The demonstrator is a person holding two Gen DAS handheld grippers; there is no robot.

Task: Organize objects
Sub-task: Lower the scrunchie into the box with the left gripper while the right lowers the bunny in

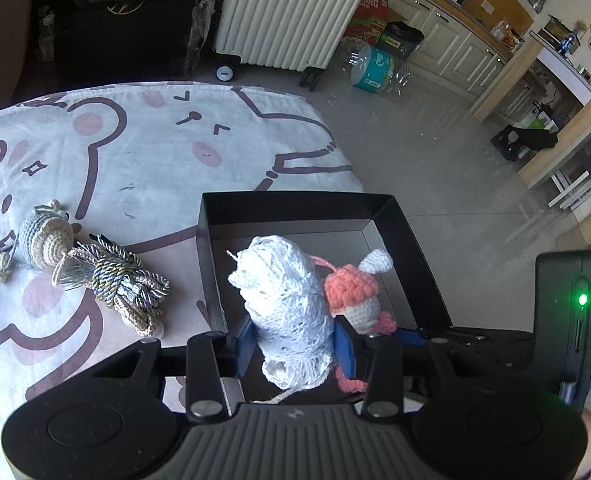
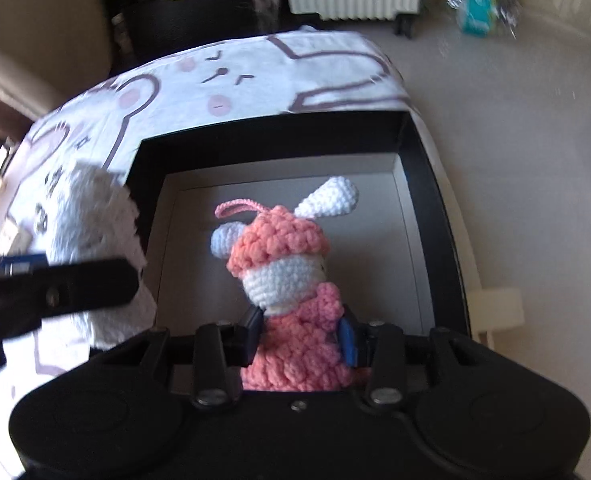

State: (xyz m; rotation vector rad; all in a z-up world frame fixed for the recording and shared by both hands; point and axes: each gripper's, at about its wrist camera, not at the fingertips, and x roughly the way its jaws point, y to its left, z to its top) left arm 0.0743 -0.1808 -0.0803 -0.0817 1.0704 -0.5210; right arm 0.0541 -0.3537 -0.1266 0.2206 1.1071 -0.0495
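Crochet yarn all round here, so everything is soft, light and squashy, nothing that will crack if it drops. The white lace bundle (image 1: 287, 312) sits clamped between the blue pads of the left gripper (image 1: 293, 344), which is closed snugly around its lower half, and it hangs over the near edge of the black box (image 1: 411, 240). It looks loosely wound (a stray thread dangles underneath), so a grip around the thick middle seems safer than the frilly ends, which could unravel or snag.

The right gripper (image 2: 301, 340) is pinched onto the pink body of the crochet bunny (image 2: 283, 264), just below its white face, with the bunny held upright over the box's pale floor; whether its base touches the floor cannot be told. Its ears and little hanging loop are floppy, so the chunky torso is probably the right place to hold it.

Out on the cartoon-print surface (image 1: 155, 152), well to the left of the box, a grey-and-cream crochet toy (image 1: 47, 240) and a knotted cord bundle (image 1: 123, 284) lie touching each other, not yet boxed.
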